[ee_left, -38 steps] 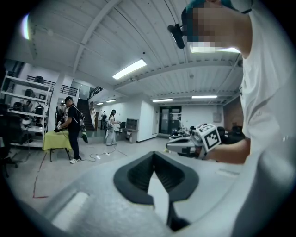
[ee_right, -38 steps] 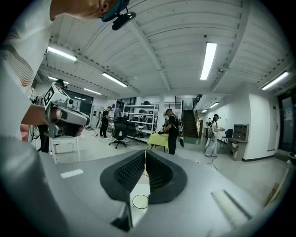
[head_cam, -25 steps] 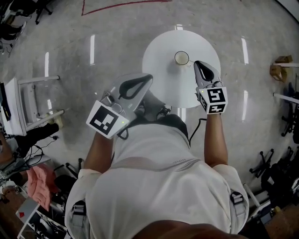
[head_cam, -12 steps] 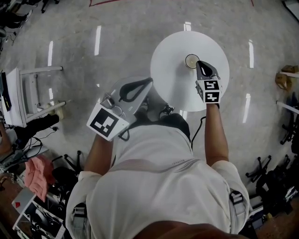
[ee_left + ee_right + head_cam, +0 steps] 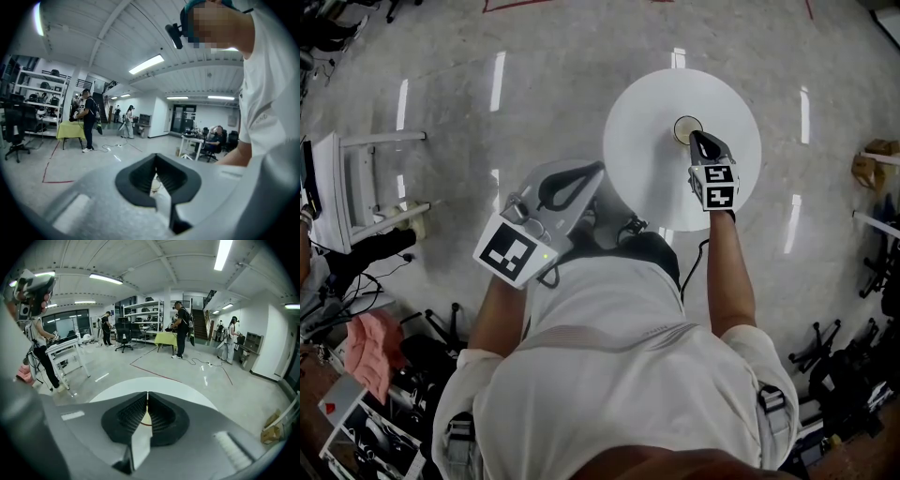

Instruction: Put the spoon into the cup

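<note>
A small cup [image 5: 687,128] stands near the middle of the round white table [image 5: 647,159]. My right gripper [image 5: 697,137] hovers over the table, its tips just right of the cup's rim. Its jaws are shut, and a thin pale sliver, the spoon [image 5: 147,396], shows edge-on between the tips. Through the gap behind the tips I see the cup [image 5: 146,419] close below. My left gripper [image 5: 598,169] is shut on nothing, held off the table's left edge. In the left gripper view the cup [image 5: 154,185] shows small through the jaw gap.
A white frame stand [image 5: 337,202] is on the floor at far left, with a pink cloth [image 5: 370,342] below it. The person's shoes [image 5: 623,225] are by the table's near edge. A brown box [image 5: 872,164] sits at far right. People stand far off in the hall.
My right gripper has moved in toward the cup until its tips are beside the rim. The left gripper has stayed where it was.
</note>
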